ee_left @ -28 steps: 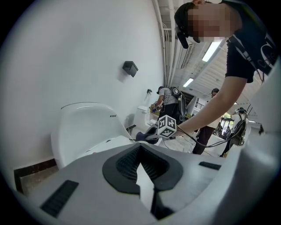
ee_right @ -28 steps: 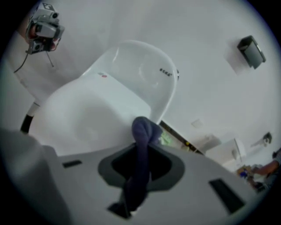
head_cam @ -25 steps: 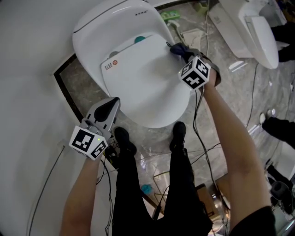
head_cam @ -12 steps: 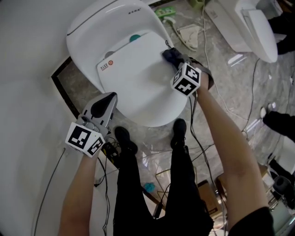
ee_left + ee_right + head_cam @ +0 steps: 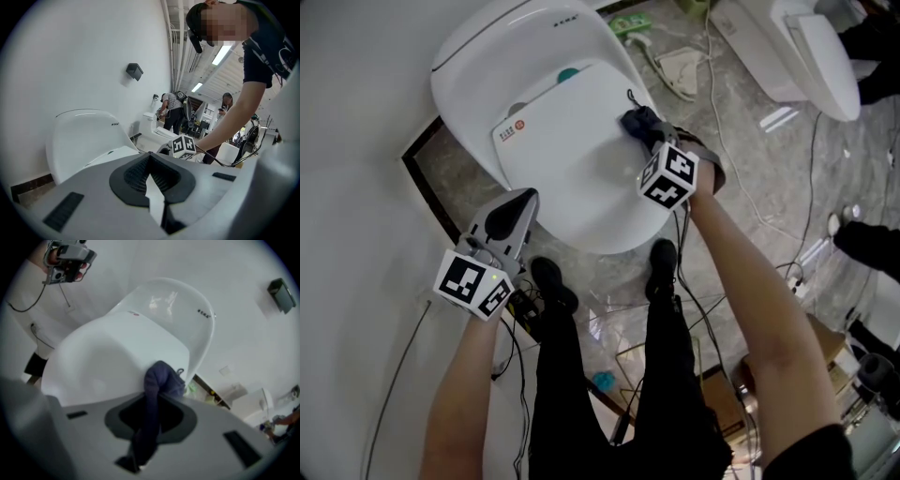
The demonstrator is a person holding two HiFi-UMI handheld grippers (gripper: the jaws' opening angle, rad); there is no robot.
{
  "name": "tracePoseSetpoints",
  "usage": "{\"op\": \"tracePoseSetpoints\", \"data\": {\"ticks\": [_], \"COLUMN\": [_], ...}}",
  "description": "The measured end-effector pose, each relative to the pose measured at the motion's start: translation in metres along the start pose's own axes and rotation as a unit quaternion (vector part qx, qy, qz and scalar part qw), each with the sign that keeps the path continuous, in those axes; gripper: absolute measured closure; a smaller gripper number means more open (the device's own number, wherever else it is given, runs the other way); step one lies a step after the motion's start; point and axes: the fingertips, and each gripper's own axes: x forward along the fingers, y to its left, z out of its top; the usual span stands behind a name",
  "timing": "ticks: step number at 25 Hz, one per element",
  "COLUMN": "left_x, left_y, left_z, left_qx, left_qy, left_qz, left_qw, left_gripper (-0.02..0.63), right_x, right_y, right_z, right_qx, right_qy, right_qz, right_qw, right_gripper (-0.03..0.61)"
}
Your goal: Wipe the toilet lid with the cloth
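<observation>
Leftmost, the left gripper (image 5: 519,208) hangs just beside the near-left rim of the toilet lid (image 5: 567,164). Its jaws are drawn together with nothing between them, and it takes no part in the work. The lid itself is white and lies closed and flat, with a small red-printed label near its back-left corner.

Further right, at the lid's right edge toward the back, sits the dark blue cloth (image 5: 637,122). The right gripper (image 5: 652,139) has it pinched. In the right gripper view the jaws are closed onto a strip of the fabric, and the rest bunches out ahead of them and appears to press on the lid's surface. Right of that, cables (image 5: 712,84) trail over the stone floor toward a second toilet (image 5: 806,56).

The wiping stroke looks to be in hand, with the cloth working the lid's right-rear part. Most of the broad surface lies to the left and nearer the person, so the next move probably calls for dragging the cloth across it under steady downward pressure. The grip should stay firm, so that fabric rather than the hard jaw tips meets the plastic.
</observation>
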Motion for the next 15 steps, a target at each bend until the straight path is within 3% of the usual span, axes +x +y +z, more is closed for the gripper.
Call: {"op": "tracePoseSetpoints", "data": {"ticks": [15], "left_x": [-0.007], "left_y": [-0.016], "left_z": [-0.007], "left_qx": [0.003], "left_qy": [0.004], "left_qz": [-0.004], "left_qw": [1.0000], "left_gripper": [0.600], "right_x": [-0.020], "right_y": [0.047], "right_z": [0.006], "right_qx": [-0.020], "right_qy": [-0.016], "right_qz": [0.001], "right_qw": [1.000], "right_gripper": [0.509]}}
